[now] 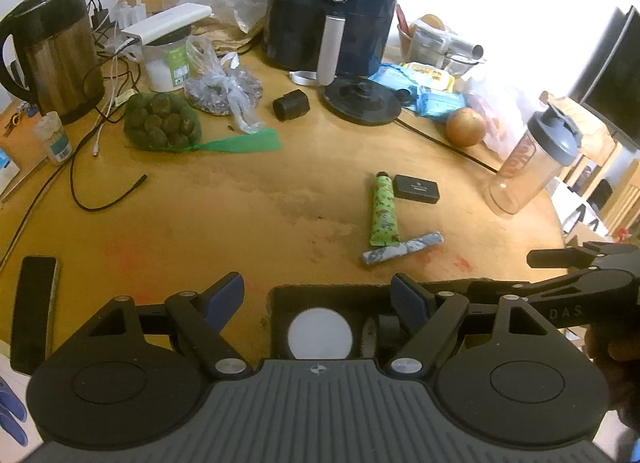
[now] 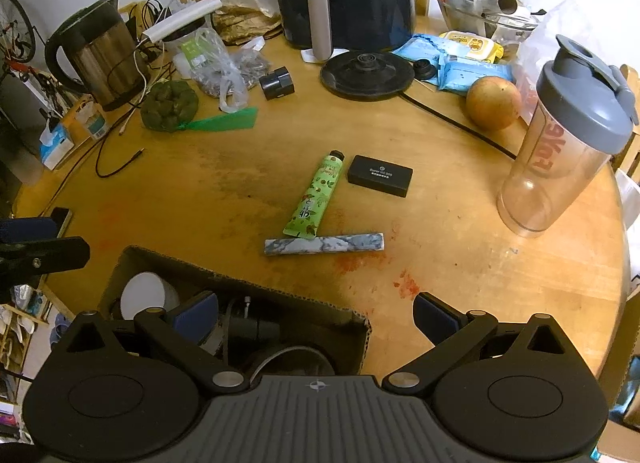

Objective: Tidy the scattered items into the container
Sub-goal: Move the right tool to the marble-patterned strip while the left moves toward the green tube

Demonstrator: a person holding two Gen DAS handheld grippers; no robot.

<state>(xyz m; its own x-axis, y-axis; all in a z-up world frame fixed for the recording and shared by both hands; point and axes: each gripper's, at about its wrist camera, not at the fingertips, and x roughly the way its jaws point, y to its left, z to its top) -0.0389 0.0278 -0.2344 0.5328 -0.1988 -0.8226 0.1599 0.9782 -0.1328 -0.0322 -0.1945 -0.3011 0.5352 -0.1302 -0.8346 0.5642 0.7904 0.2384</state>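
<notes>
Your left gripper (image 1: pixel 318 297) and right gripper (image 2: pixel 316 315) both gape wide, empty. Beyond the cardboard box (image 2: pixel 240 283): green tube (image 2: pixel 316 193), marbled bar (image 2: pixel 324 243), black case (image 2: pixel 380 175).

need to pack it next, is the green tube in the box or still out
Out: the green tube lies flat on the table, beyond the cardboard box.

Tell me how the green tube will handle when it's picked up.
The green tube looks soft-walled with a flat crimped end, so it probably dents under squeeze. It is likely light. Its crimp overlaps the marbled bar, which may shift as it lifts.
</notes>
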